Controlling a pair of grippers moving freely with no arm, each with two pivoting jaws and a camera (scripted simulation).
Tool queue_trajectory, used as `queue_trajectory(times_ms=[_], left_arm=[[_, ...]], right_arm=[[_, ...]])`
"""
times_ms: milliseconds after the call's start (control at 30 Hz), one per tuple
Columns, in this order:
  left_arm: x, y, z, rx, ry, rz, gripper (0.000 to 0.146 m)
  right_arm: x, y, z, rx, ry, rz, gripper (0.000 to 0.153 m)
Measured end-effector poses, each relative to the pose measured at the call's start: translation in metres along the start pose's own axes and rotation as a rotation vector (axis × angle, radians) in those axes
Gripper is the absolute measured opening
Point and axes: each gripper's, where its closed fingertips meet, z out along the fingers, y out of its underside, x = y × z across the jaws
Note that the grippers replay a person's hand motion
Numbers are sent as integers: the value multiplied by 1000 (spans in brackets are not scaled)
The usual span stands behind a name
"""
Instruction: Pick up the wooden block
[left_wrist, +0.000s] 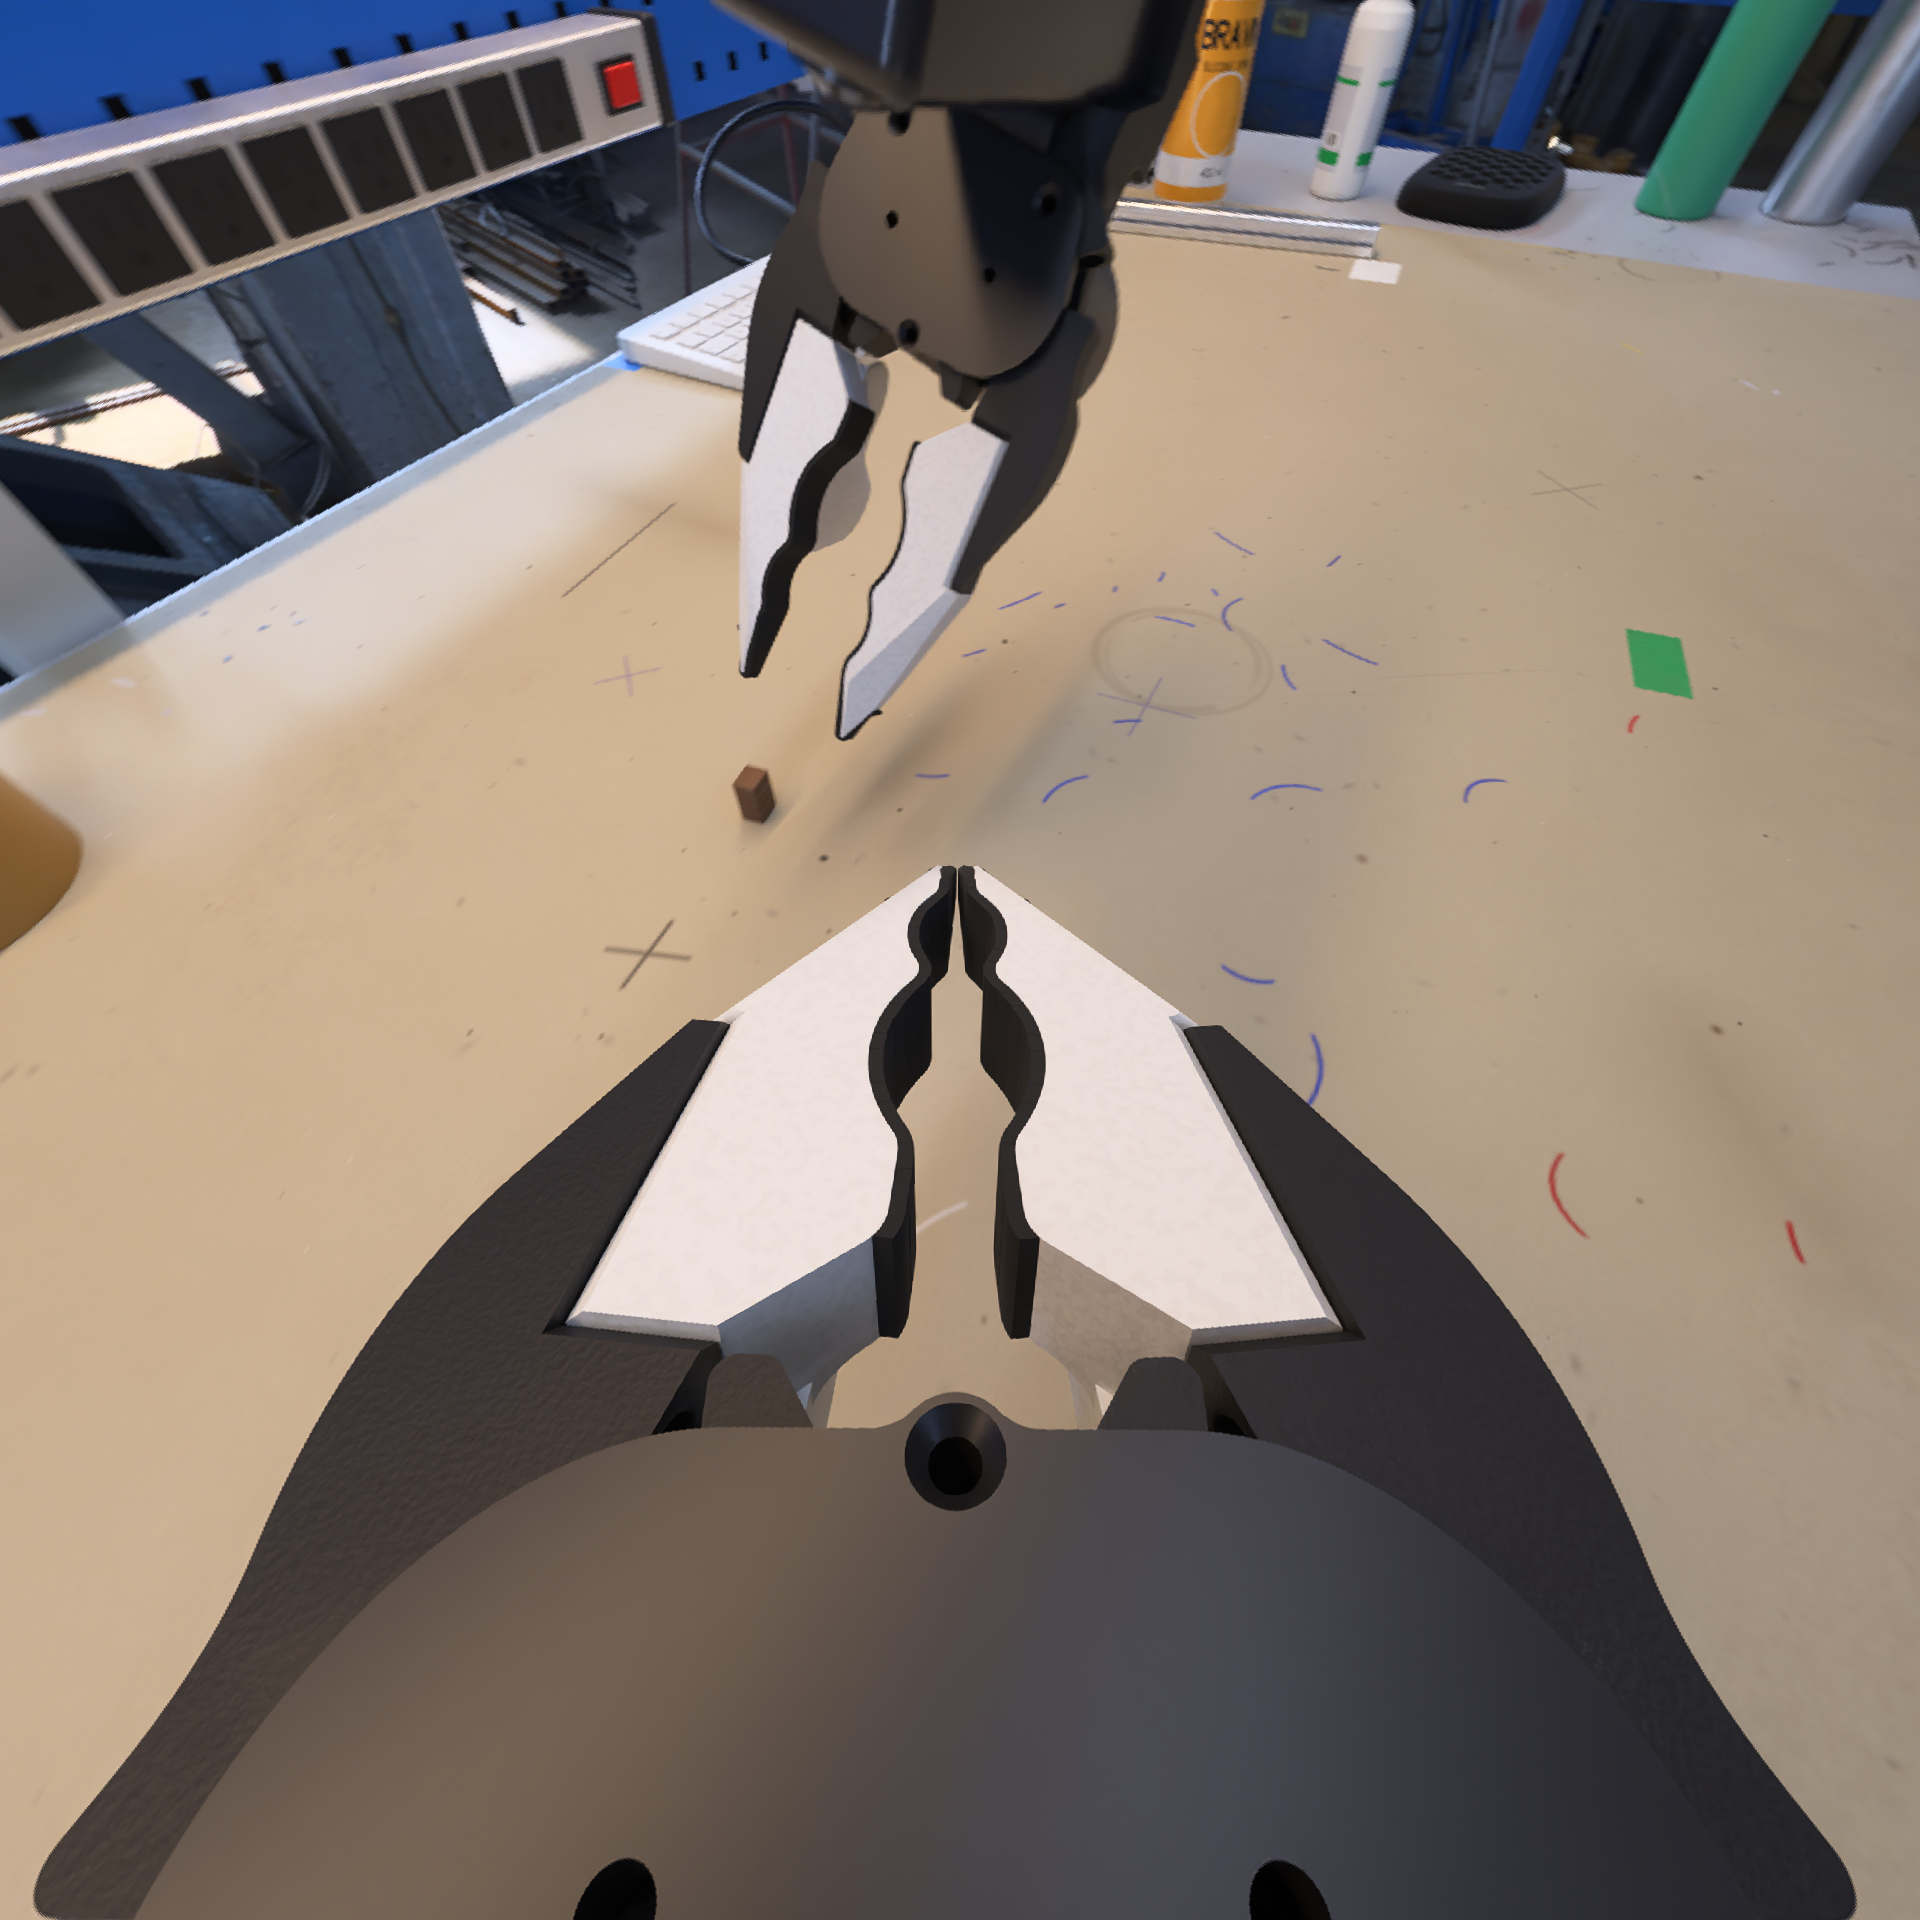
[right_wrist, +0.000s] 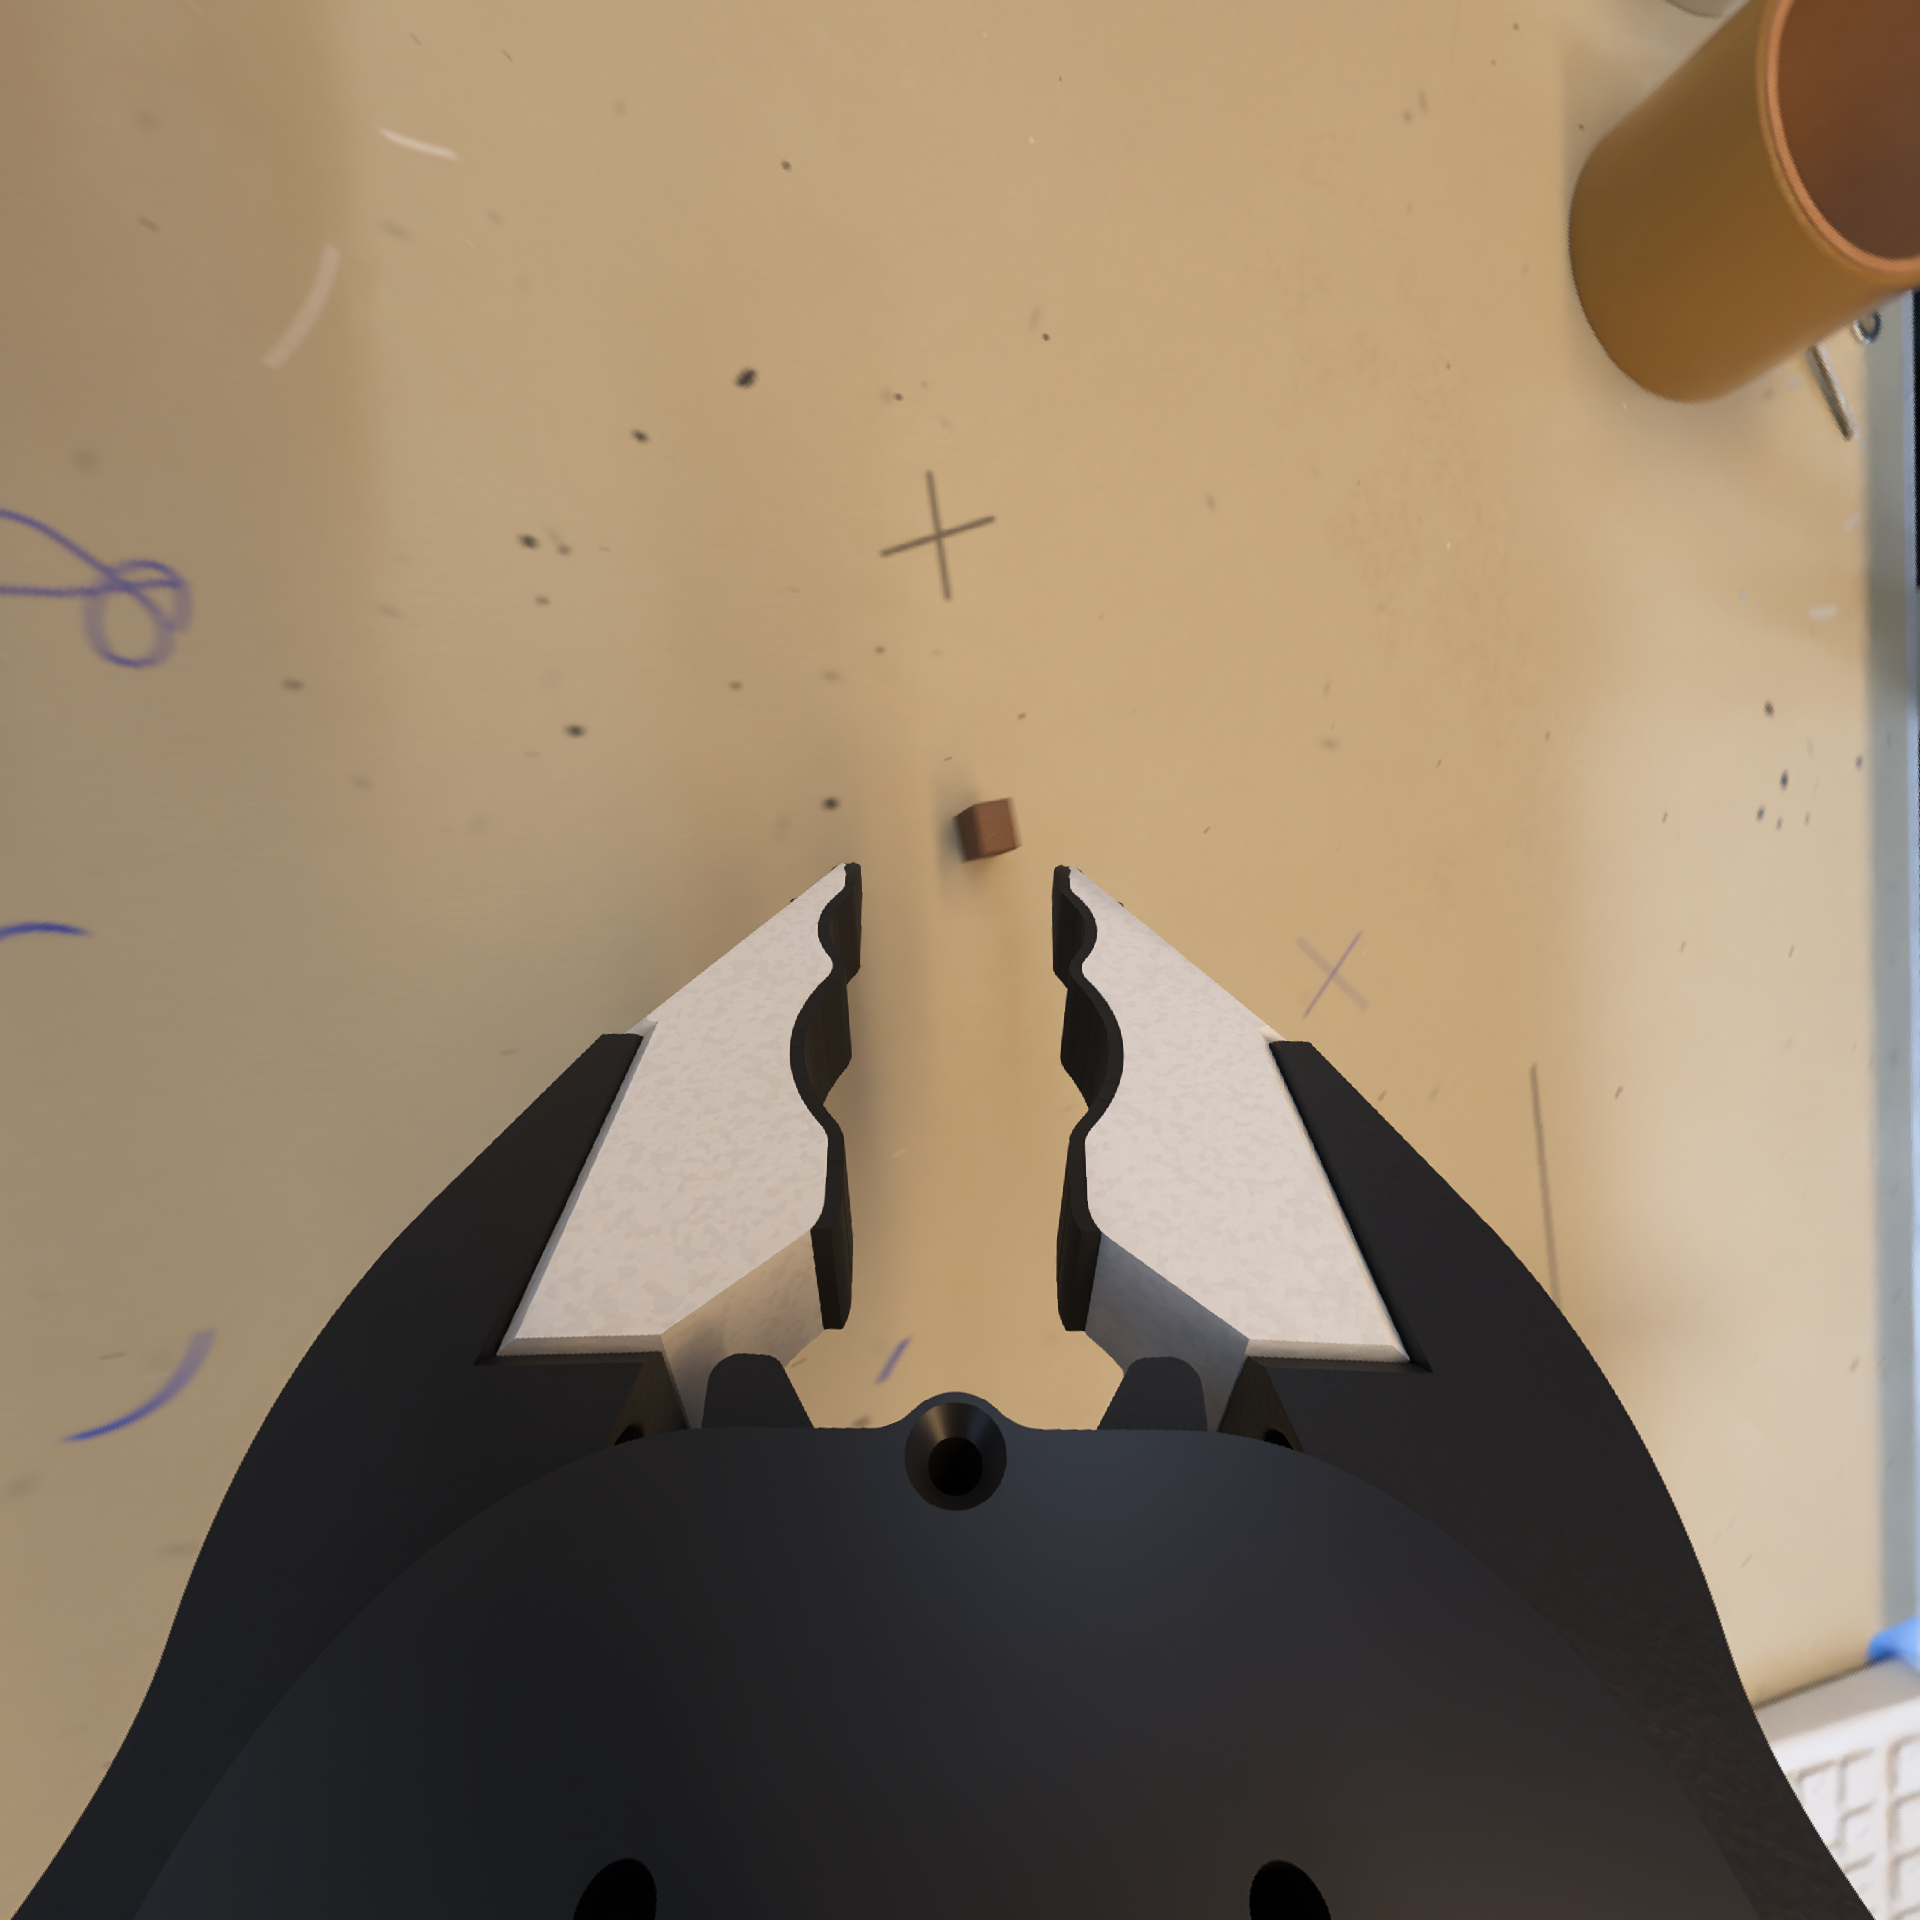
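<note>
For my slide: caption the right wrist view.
Open right hand-held gripper poised above small brown wooden block on tan tabletop.

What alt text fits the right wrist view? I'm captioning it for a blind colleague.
The open right gripper points down at a small wooden block lying on a tan table, just beyond its fingertips and not yet between them. A tan tube lies at the upper right, and pen marks and dark specks dot the table.
</note>
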Motion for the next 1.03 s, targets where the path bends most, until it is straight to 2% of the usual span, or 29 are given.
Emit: queue_trajectory(times_ms=[100,233,367,467,633,767,900,1033], left_arm=[[-8,7,-13,5,-30,-22,0],[-13,13,-23,7,-41,-30,0],[-11,9,-26,39,-28,14,1],[-9,4,-26,57,-21,52,3],[-19,3,-24,82,3,-11,9],[-30,0,-25,111,4,-75,15],[-36,-2,-24,137,24,-177,30],[-37,-7,-26,185,54,-299,47]], right_arm=[[17,2,22,-35,-38,-77,35],[12,11,42,-75,-177,-145,28],[7,11,45,-48,-231,-117,9],[1,11,43,-30,-233,-90,9],[0,5,26,35,-152,-15,9],[-4,-23,-5,127,-58,-28,9],[-22,-66,-38,235,33,-127,9],[-39,-99,-56,254,150,-264,9]])
